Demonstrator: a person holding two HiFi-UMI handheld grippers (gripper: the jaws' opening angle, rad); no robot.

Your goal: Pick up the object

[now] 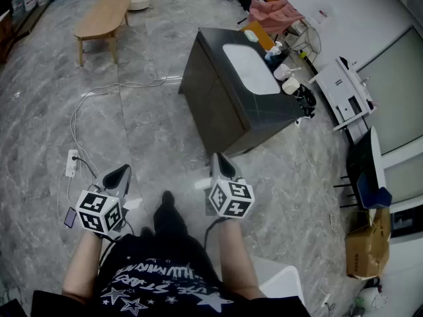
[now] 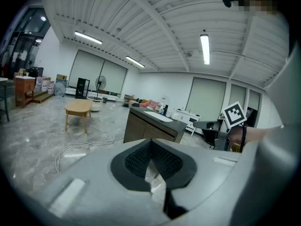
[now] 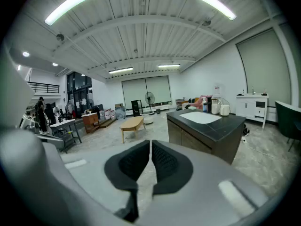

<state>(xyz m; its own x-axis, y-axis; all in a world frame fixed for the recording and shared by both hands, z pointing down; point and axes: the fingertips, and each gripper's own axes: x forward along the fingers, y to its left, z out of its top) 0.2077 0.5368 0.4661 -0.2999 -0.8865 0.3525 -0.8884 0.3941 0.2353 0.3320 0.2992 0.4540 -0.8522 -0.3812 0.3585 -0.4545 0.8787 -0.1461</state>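
Note:
Both grippers are held low in front of the person, over the marble floor. The left gripper (image 1: 123, 172) has its dark jaws together with nothing between them (image 2: 150, 145). The right gripper (image 1: 219, 158) is likewise shut and empty, with only a thin slit between its pads (image 3: 150, 147). Both point toward a dark cabinet (image 1: 221, 101) with a white sink basin (image 1: 250, 67) set in its top. Small bottles and white cups (image 1: 286, 74) stand at the cabinet's far end. The cabinet (image 3: 209, 128) lies ahead and to the right in the right gripper view.
A power strip (image 1: 72, 163) with a looping white cable (image 1: 99, 98) lies on the floor at the left, with a phone (image 1: 69, 217) nearer. A low wooden table (image 1: 102, 18) stands far left, a white unit (image 1: 344, 91) and a cardboard box (image 1: 367, 246) at the right.

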